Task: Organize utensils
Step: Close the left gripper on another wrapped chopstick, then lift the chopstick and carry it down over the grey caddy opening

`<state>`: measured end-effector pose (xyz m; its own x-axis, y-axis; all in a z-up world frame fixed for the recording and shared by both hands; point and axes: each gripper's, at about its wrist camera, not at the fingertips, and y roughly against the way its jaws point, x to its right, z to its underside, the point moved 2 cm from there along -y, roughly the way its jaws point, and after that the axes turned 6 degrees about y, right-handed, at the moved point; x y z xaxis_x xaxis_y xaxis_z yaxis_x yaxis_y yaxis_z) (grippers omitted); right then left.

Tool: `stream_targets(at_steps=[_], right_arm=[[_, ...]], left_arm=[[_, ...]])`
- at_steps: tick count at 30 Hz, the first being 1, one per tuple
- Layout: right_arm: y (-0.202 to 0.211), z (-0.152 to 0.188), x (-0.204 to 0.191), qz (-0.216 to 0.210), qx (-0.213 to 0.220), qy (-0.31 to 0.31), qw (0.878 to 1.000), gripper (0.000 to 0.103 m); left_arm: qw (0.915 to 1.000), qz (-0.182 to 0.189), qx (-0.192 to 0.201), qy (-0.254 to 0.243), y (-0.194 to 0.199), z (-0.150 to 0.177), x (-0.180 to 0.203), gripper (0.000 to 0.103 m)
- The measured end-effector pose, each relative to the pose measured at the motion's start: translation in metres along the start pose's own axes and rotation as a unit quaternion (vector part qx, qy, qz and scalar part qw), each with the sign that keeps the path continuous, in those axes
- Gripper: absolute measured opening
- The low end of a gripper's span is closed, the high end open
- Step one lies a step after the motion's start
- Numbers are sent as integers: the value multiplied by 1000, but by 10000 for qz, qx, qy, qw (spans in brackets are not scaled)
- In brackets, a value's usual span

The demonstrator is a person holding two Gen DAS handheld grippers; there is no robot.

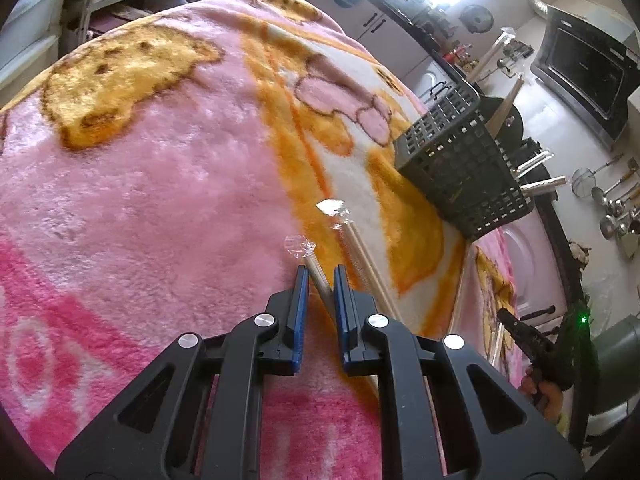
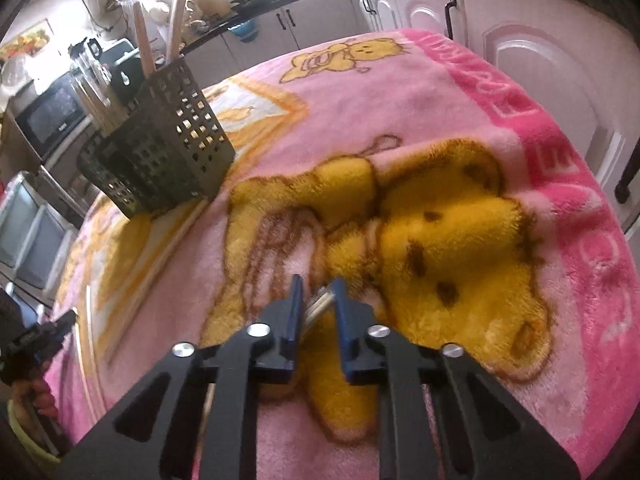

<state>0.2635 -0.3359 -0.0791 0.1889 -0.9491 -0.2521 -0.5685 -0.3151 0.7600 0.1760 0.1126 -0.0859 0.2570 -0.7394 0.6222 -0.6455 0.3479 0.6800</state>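
My left gripper (image 1: 321,270) is shut on a pair of chopsticks in a clear wrapper (image 1: 316,270), whose crinkled tip sticks out ahead of the blue pads. A second wrapped pair (image 1: 362,250) lies on the blanket just to its right. Beyond stands a black perforated utensil caddy (image 1: 460,168) with several wrapped chopsticks standing in it. In the right wrist view my right gripper (image 2: 317,284) is closed on another wrapped pair of chopsticks (image 2: 322,300), low over the yellow bear print. The caddy (image 2: 160,148) stands far to the upper left of it.
A fluffy pink and yellow bear-print blanket (image 1: 160,184) covers the table. White cabinet doors (image 2: 540,60) stand close behind its far edge. A microwave (image 1: 584,72) and hanging ladles (image 1: 612,204) are on the right. The other gripper (image 2: 40,336) shows at the left edge.
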Motion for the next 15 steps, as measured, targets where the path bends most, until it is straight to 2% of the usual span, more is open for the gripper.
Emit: stream_targets(at_steps=[7, 15], right_arm=[[16, -14, -25, -130, 289, 482, 9983, 10], [44, -37, -75, -419, 732, 1149, 9898, 7]], left_arm=[[9997, -37, 152, -168, 10, -4, 5, 6], [9963, 11, 514, -684, 36, -22, 40, 3]])
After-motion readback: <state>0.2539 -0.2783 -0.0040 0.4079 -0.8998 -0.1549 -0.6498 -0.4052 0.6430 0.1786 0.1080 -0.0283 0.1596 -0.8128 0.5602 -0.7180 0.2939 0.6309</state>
